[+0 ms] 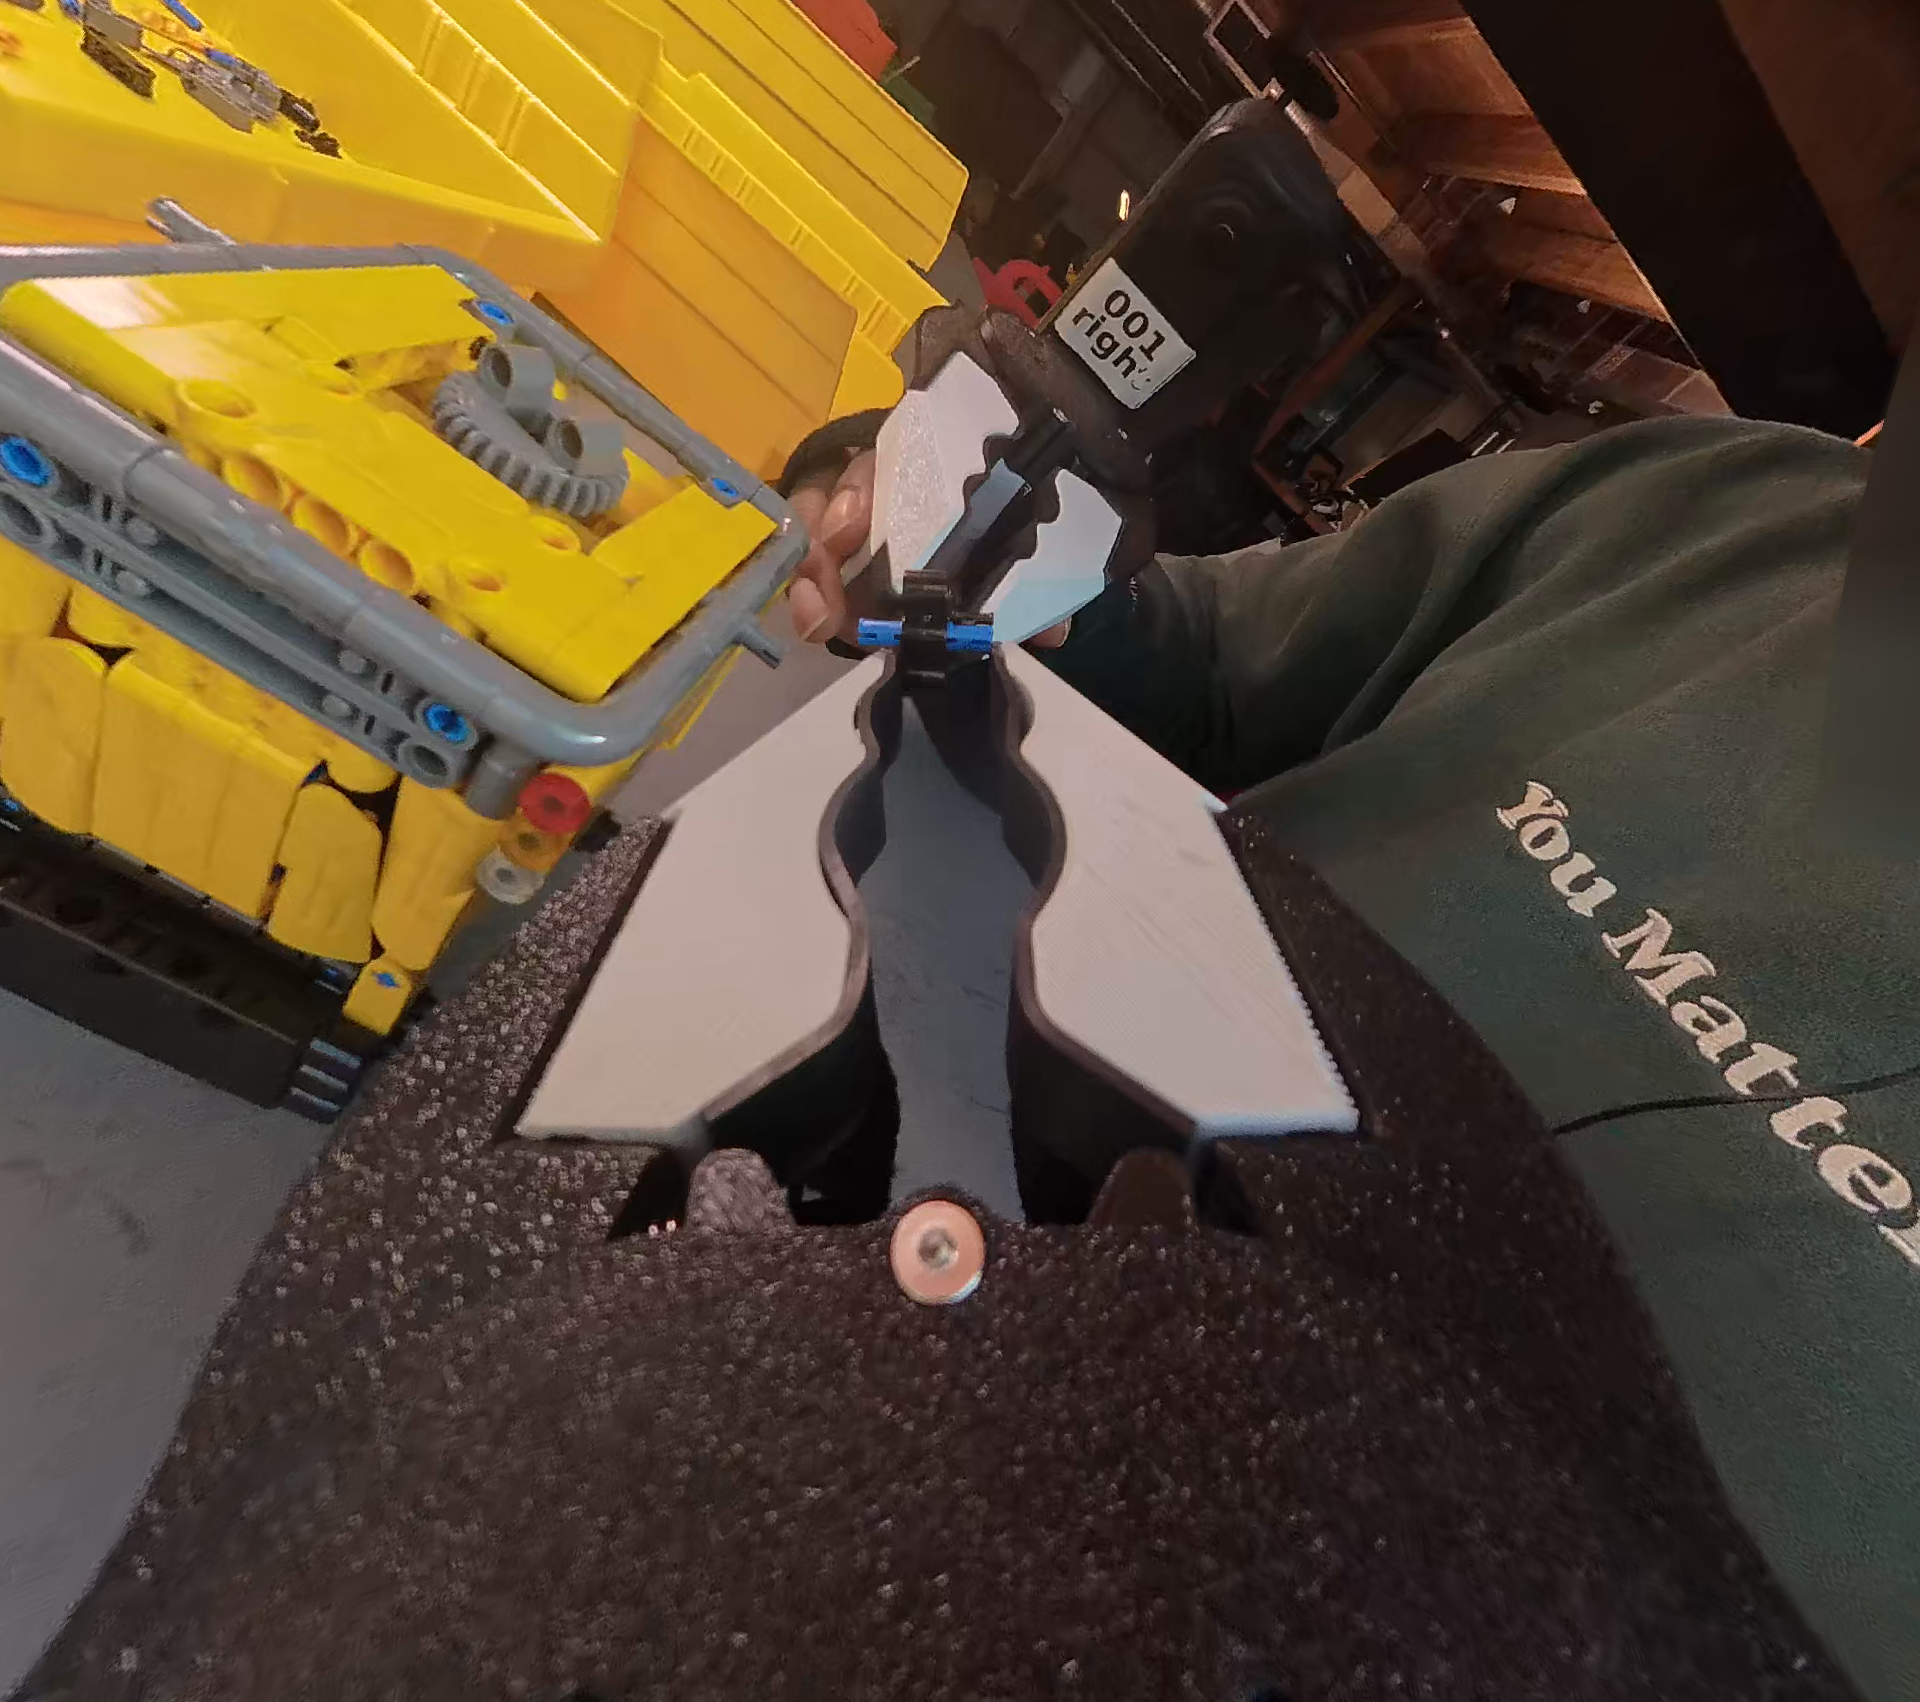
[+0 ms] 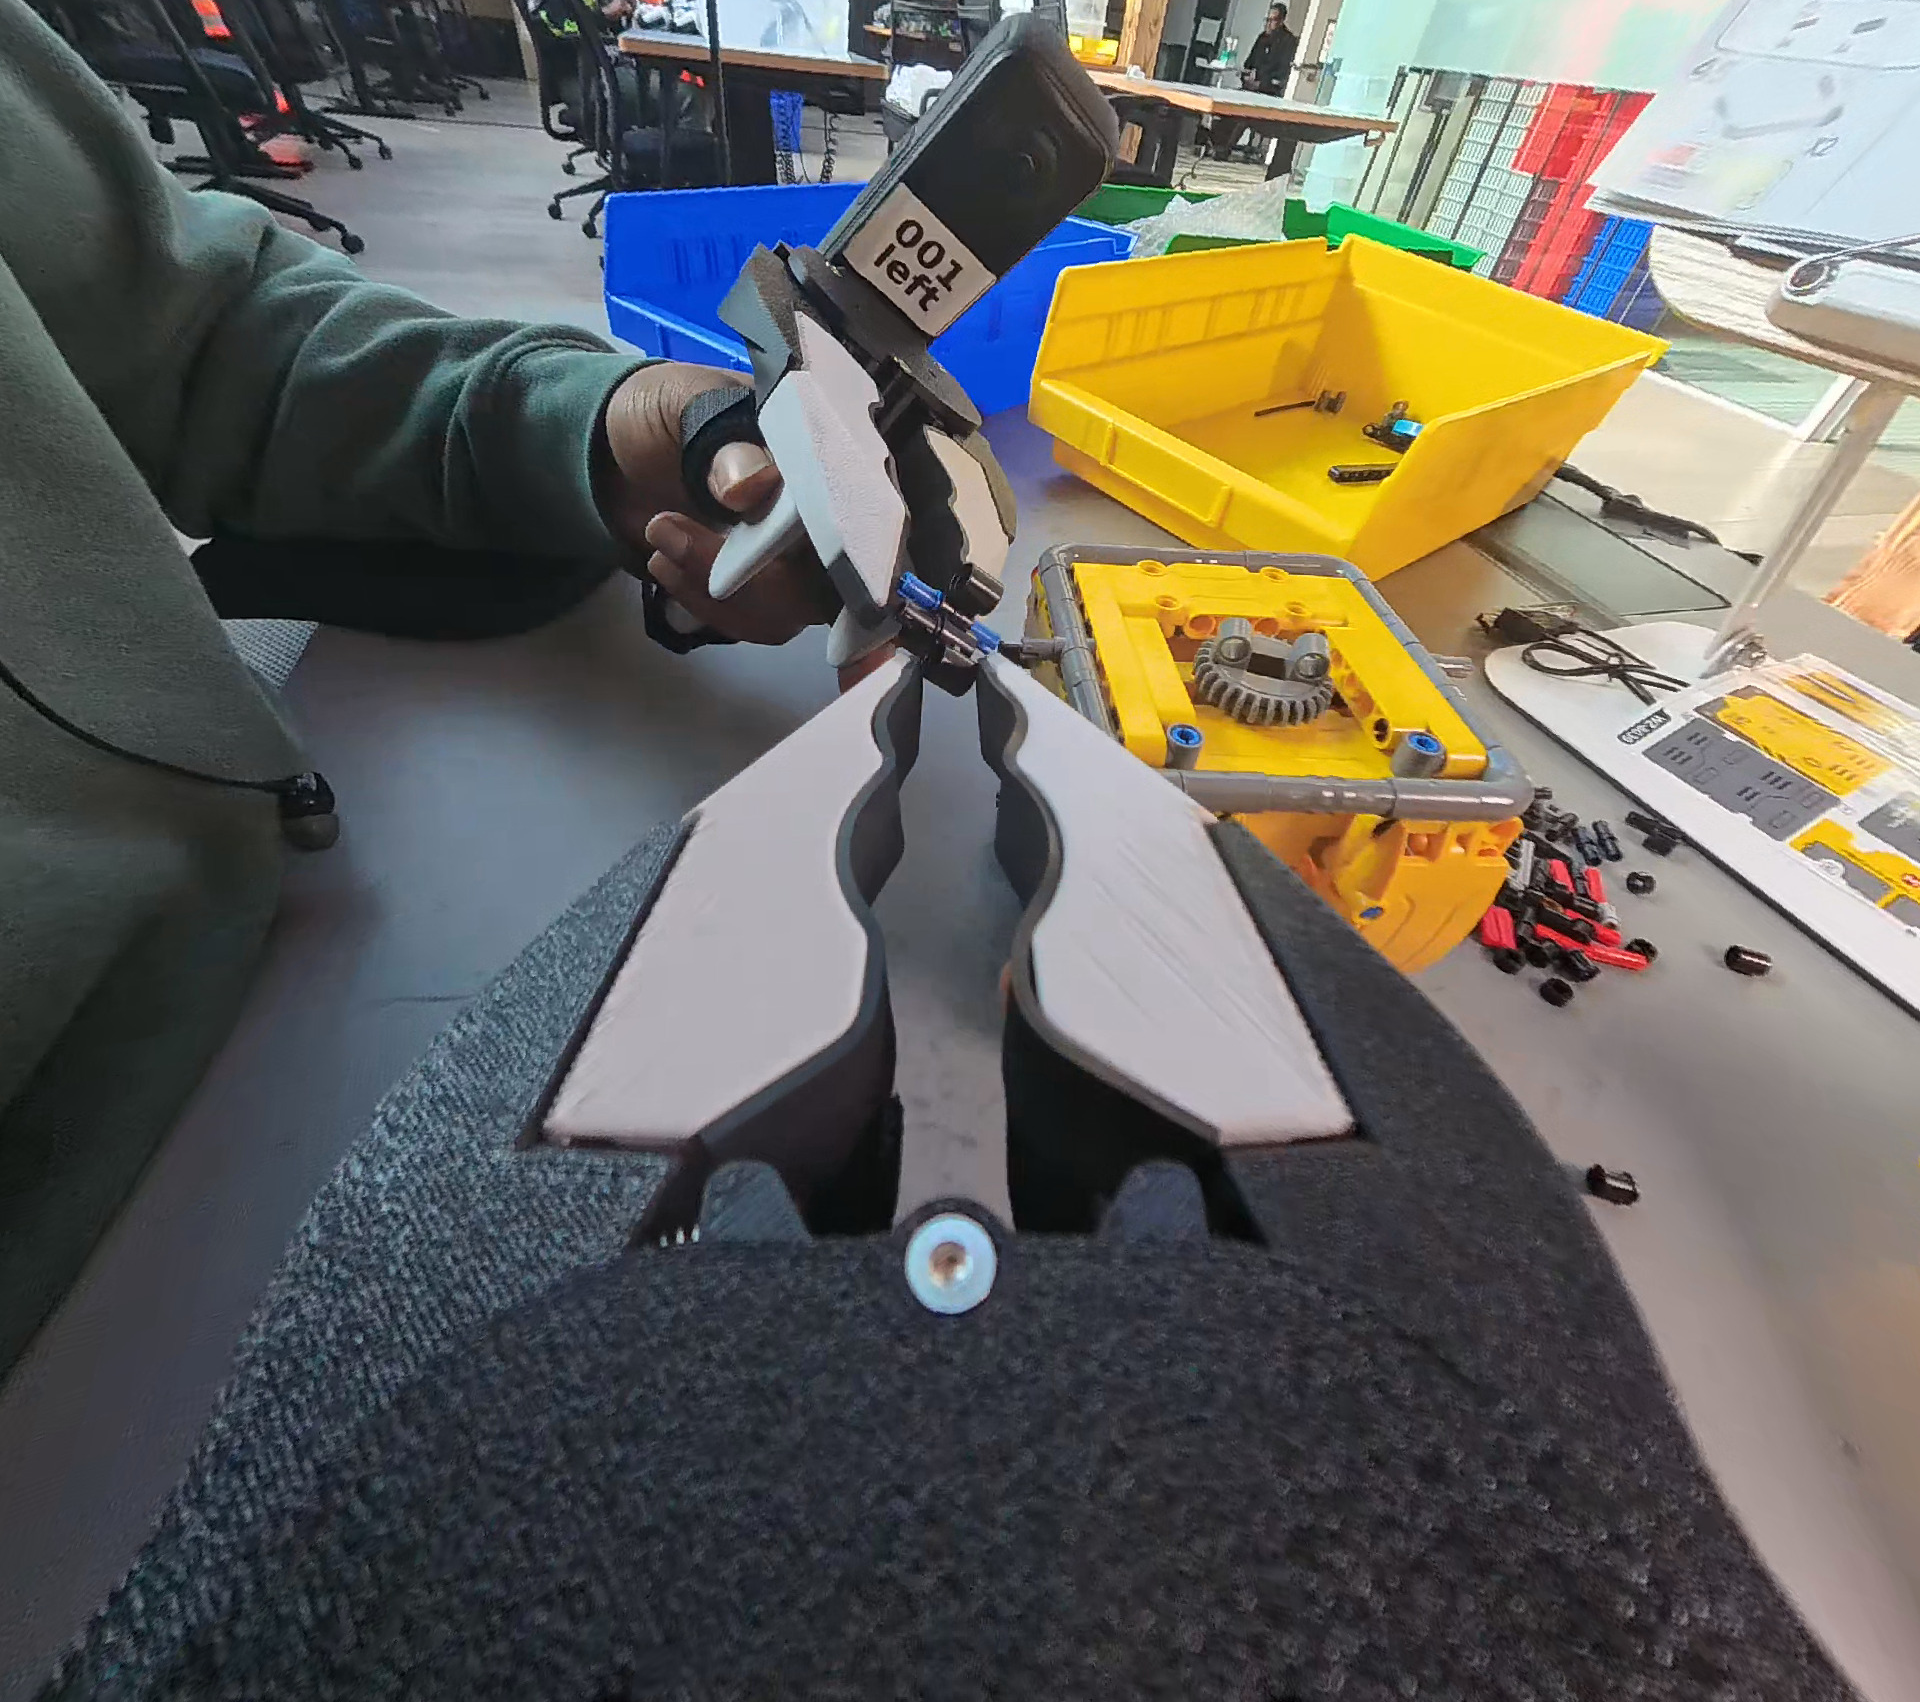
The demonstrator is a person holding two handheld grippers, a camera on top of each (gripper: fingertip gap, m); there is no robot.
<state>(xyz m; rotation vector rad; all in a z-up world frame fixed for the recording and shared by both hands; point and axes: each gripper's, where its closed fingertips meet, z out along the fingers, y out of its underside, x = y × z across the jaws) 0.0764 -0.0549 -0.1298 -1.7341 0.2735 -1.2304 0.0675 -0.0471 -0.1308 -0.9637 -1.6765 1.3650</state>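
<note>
item: small black connector [image 1: 925, 613] with blue pins [image 1: 875, 634] crosswise, held off the worktop [image 2: 520, 769] between both tongs. left tongs [image 1: 940, 665] and right tongs [image 2: 948, 665] meet tip to tip, each pinching it. yellow brick model [image 2: 1278, 717] just beside. contact faces hidden; which grip bears the load, cannot tell.

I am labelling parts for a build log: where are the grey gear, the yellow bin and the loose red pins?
grey gear [image 2: 1262, 684]: right wrist view, toothed rim.
yellow bin [image 2: 1226, 348]: right wrist view, left wall.
red pins [image 2: 1558, 909]: right wrist view, pile's middle.
</note>
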